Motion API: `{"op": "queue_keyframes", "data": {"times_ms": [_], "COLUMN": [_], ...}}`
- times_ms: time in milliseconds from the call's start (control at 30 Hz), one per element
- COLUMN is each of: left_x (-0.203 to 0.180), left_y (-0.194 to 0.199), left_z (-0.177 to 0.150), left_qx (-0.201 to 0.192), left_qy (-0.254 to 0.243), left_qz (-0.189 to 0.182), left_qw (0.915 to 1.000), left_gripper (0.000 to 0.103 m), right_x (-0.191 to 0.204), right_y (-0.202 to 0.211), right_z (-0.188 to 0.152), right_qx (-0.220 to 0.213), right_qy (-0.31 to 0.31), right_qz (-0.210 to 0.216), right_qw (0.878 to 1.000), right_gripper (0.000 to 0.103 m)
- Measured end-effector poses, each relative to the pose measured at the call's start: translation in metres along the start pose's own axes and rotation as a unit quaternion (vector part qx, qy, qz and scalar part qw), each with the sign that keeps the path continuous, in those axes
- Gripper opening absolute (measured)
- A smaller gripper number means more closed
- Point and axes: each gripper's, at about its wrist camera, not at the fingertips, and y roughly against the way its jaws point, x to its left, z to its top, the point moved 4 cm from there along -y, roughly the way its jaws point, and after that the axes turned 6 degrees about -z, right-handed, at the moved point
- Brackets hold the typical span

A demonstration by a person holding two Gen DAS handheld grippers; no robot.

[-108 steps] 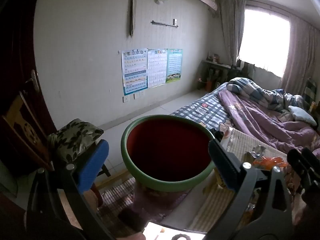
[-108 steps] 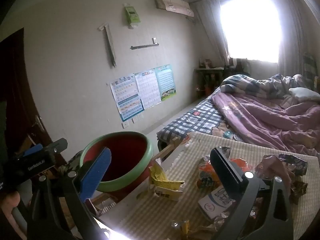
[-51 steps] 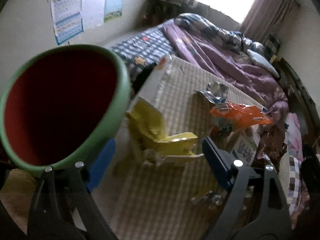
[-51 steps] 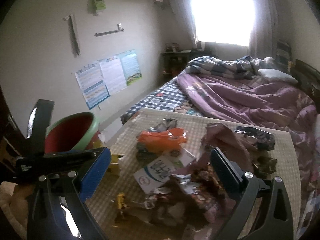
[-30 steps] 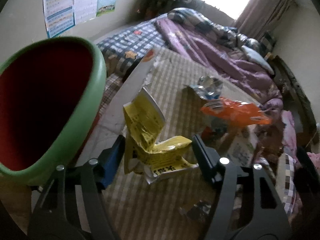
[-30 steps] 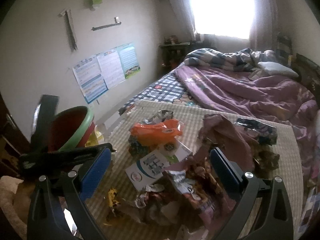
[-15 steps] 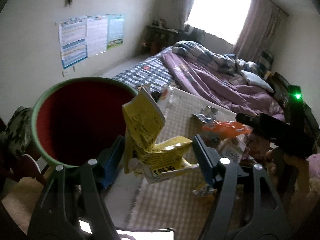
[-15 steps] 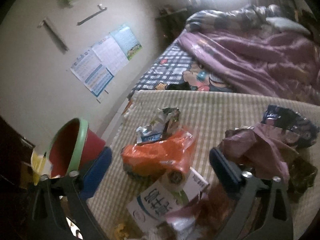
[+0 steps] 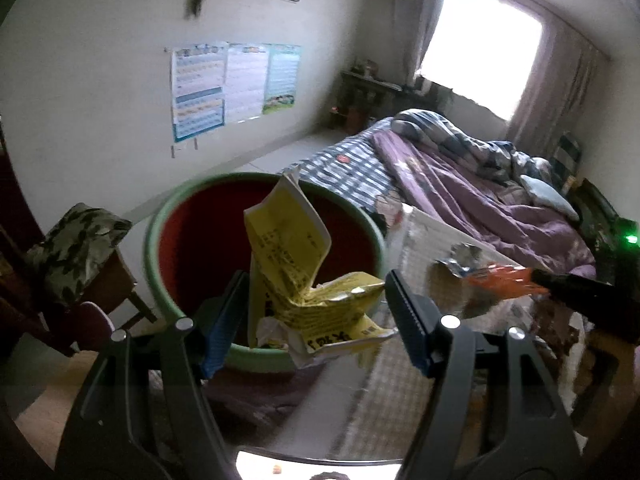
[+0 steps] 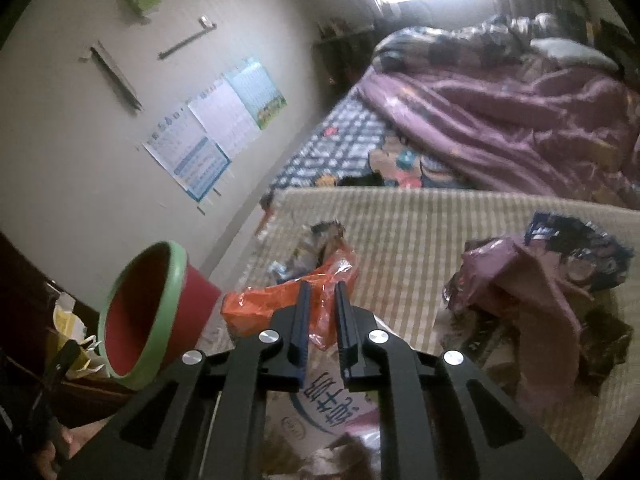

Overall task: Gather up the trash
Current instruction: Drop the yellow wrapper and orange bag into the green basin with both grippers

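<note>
My left gripper [image 9: 316, 304] is shut on a crumpled yellow wrapper [image 9: 304, 276] and holds it over the near rim of a red bin with a green rim [image 9: 192, 240]. My right gripper [image 10: 322, 296] is shut on an orange plastic wrapper [image 10: 272, 304] that lies on the striped mat [image 10: 420, 232]. The bin also shows at the left of the right wrist view [image 10: 152, 312], beside the mat's edge. The orange wrapper and my right gripper show at the right of the left wrist view [image 9: 500, 278].
More trash lies on the mat: a silver wrapper [image 10: 324, 236], a purple bag [image 10: 532, 280], a dark blue packet [image 10: 576, 240], a white printed packet [image 10: 320, 404]. A bed with a purple quilt [image 10: 520, 120] lies beyond. A cushioned stool [image 9: 76, 248] stands left of the bin.
My left gripper has carried the yellow wrapper from the mat to over the bin. My right gripper has come down and closed on the orange wrapper.
</note>
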Motion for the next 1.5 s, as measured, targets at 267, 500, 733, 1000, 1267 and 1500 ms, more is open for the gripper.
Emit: {"op": "queue_keyframes", "data": {"times_ms": [267,500,733,1000,1267,1500], "left_x": [0.024,0.042,0.057,0.073,0.074,0.081], "left_y": [-0.008,-0.024,-0.042,-0.06,-0.07,-0.075], "left_z": [0.001,0.005,0.002,-0.004,-0.003,-0.002], "left_qx": [0.001,0.011,0.032,0.068,0.085,0.096], "left_qy": [0.005,0.005,-0.01,-0.014,-0.035,-0.034], "left_qz": [0.012,0.014,0.036,0.047,0.048,0.047], "left_qw": [0.9999,0.9998,0.9988,0.9965,0.9946,0.9936], "left_gripper": [0.067,0.068,0.068,0.069,0.069,0.069], "right_x": [0.042,0.116,0.179,0.214,0.229,0.233], "right_y": [0.042,0.03,0.001,-0.035,-0.057,-0.055], "right_z": [0.009,0.005,-0.012,-0.027,-0.045,-0.045], "right_qx": [-0.069,-0.077,-0.08,-0.064,-0.04,-0.051], "right_qy": [0.03,0.111,0.184,0.23,0.259,0.255], "right_qz": [0.018,0.038,0.042,0.041,0.04,0.061], "right_qw": [0.997,0.99,0.979,0.97,0.964,0.964], "right_gripper": [0.011,0.011,0.011,0.012,0.012,0.032]}}
